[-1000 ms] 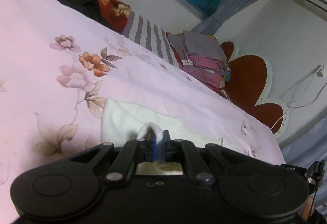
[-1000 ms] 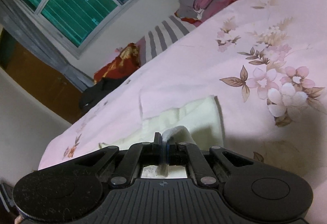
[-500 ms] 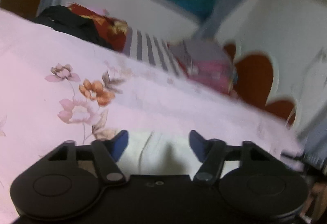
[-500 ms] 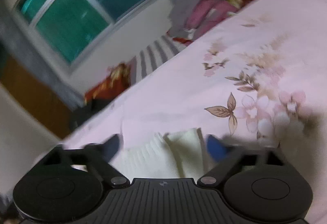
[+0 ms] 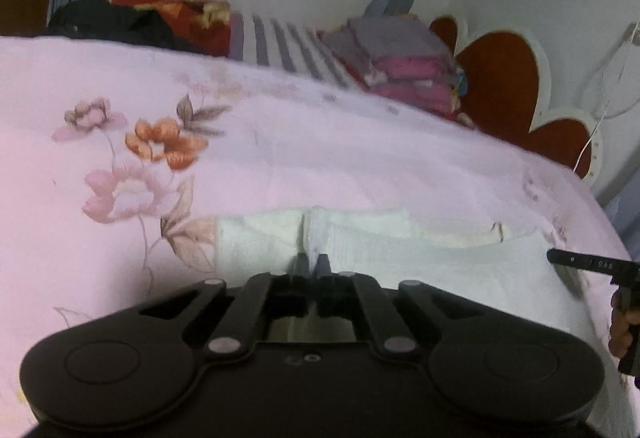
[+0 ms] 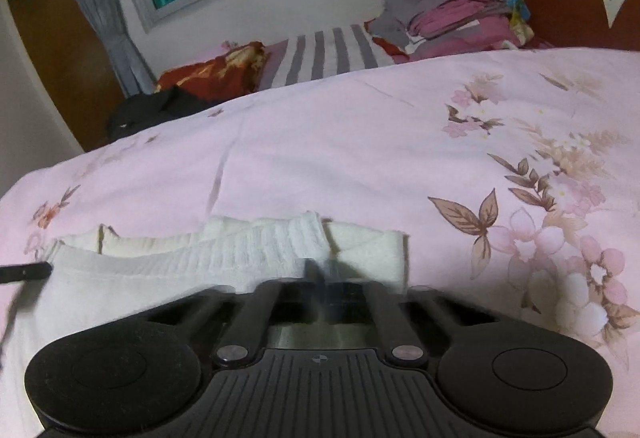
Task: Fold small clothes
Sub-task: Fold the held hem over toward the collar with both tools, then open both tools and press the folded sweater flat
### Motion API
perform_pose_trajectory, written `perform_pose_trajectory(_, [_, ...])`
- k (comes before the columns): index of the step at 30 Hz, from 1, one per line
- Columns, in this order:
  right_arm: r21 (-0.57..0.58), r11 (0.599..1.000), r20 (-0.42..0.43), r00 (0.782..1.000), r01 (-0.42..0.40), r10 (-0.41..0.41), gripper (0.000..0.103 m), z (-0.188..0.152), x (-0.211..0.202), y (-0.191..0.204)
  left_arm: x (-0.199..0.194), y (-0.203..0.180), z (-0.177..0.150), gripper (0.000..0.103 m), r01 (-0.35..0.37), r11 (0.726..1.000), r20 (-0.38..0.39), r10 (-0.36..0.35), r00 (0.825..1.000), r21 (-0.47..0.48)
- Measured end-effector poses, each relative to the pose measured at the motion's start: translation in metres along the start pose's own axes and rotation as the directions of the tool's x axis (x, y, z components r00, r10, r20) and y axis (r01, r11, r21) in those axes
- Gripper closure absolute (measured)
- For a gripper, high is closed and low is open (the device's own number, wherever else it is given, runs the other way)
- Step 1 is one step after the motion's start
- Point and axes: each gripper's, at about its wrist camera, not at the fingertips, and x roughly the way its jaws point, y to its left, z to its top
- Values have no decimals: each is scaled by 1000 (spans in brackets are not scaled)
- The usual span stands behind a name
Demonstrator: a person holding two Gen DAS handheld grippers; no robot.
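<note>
A cream garment [image 5: 360,234] with a ribbed hem lies flat on the pink flowered bedsheet [image 5: 320,158], close to the near edge. My left gripper [image 5: 311,263] is shut, its tips pinching the cloth where a crease runs up to them. In the right wrist view the same garment [image 6: 200,262] stretches to the left. My right gripper [image 6: 321,272] is shut at the meeting of the ribbed hem and a folded flap; its tips are blurred. The right tool and a hand [image 5: 622,322] show at the left view's right edge.
A stack of folded clothes [image 6: 460,10] sits at the far side by the red and white headboard [image 5: 500,78]. A striped pillow [image 6: 324,54], a red cloth [image 6: 216,70] and a black garment [image 6: 160,110] lie along the wall under the window.
Both grippers let go of the raised pinch of cloth, opened wide, then shut again low on the garment. The garment now lies flatter. Both views have rolled toward level.
</note>
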Motion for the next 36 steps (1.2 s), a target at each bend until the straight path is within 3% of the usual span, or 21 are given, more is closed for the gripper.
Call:
perform_pose_trajectory(5, [5, 1000, 99, 995, 19, -19, 102, -2, -17, -5, -2, -2, 1, 100, -20, 1000, 31, 19, 999, 14])
perform_pose_trajectory(13, [0, 997, 44, 996, 75, -75, 102, -7, 4, -10, 10, 3, 0, 98, -37, 999, -5, 36, 999, -16])
perform_pose_trajectory(14, [-6, 997, 39, 996, 82, -82, 102, -8, 6, -10, 10, 3, 1, 93, -43, 999, -9, 43, 999, -17])
perform_pose_trajectory(16, [-14, 995, 33, 995, 96, -95, 102, -5, 7, -9, 1, -5, 3, 73, -104, 995, 4, 104, 995, -6])
perform_pose_trajectory(17, [-20, 994, 30, 994, 105, -104, 100, -4, 5, -7, -7, -12, 3, 54, -146, 989, 33, 145, 989, 24])
perform_pose_trajectory(18, [-49, 988, 41, 989, 143, -141, 65, -2, 0, 1, -17, -25, 1, 37, -179, 982, 90, 173, 981, 63])
perform_pose_trajectory(19, [-81, 978, 89, 979, 193, -186, 12, -2, -8, 11, -22, -37, -2, 33, -174, 981, 128, 163, 978, 79])
perform_pose_trajectory(20, [-109, 973, 187, 966, 202, -180, 3, -6, -21, 23, -21, -53, -4, 32, -135, 985, 129, 120, 984, 109])
perform_pose_trajectory(21, [-143, 980, 229, 968, 139, -104, 2, -10, -29, 35, -14, -71, -6, 32, -106, 981, 108, 89, 990, 161])
perform_pose_trajectory(22, [-171, 980, 206, 977, 100, -64, 3, -11, -28, 47, -7, -89, -9, 31, -101, 971, 95, 82, 992, 215])
perform_pose_trajectory(24, [-262, 963, 189, 982, 65, -15, 3, -19, -20, 78, 10, -120, -17, 15, -124, 940, 70, 107, 992, 317])
perform_pose_trajectory(26, [-328, 944, 157, 987, 22, 32, 3, -28, -9, 101, 22, -132, -25, 14, -170, 922, 55, 161, 985, 348])
perform_pose_trajectory(29, [-361, 932, 34, 999, 23, -11, 3, -30, 13, 112, 27, -121, -33, 14, -184, 931, 19, 188, 982, 316])
perform_pose_trajectory(30, [-341, 940, -9, 1000, 13, -17, 8, -30, 18, 105, 25, -111, -34, 12, -195, 933, 15, 199, 980, 303])
perform_pose_trajectory(31, [-318, 948, -22, 1000, 3, -10, 22, -30, 18, 95, 21, -99, -35, 12, -205, 938, 20, 208, 978, 280])
perform_pose_trajectory(33, [-247, 968, 0, 999, 39, -40, 24, -25, 10, 67, 13, -75, -34, 11, -223, 947, 28, 222, 975, 230])
perform_pose_trajectory(35, [-179, 975, 20, 991, 133, -132, 23, -20, 4, 40, 8, -63, -29, 8, -243, 949, 19, 244, 970, 199])
perform_pose_trajectory(36, [-131, 982, -8, 991, 133, -135, 23, -18, 5, 25, 4, -60, -27, 13, -244, 952, 20, 244, 970, 184])
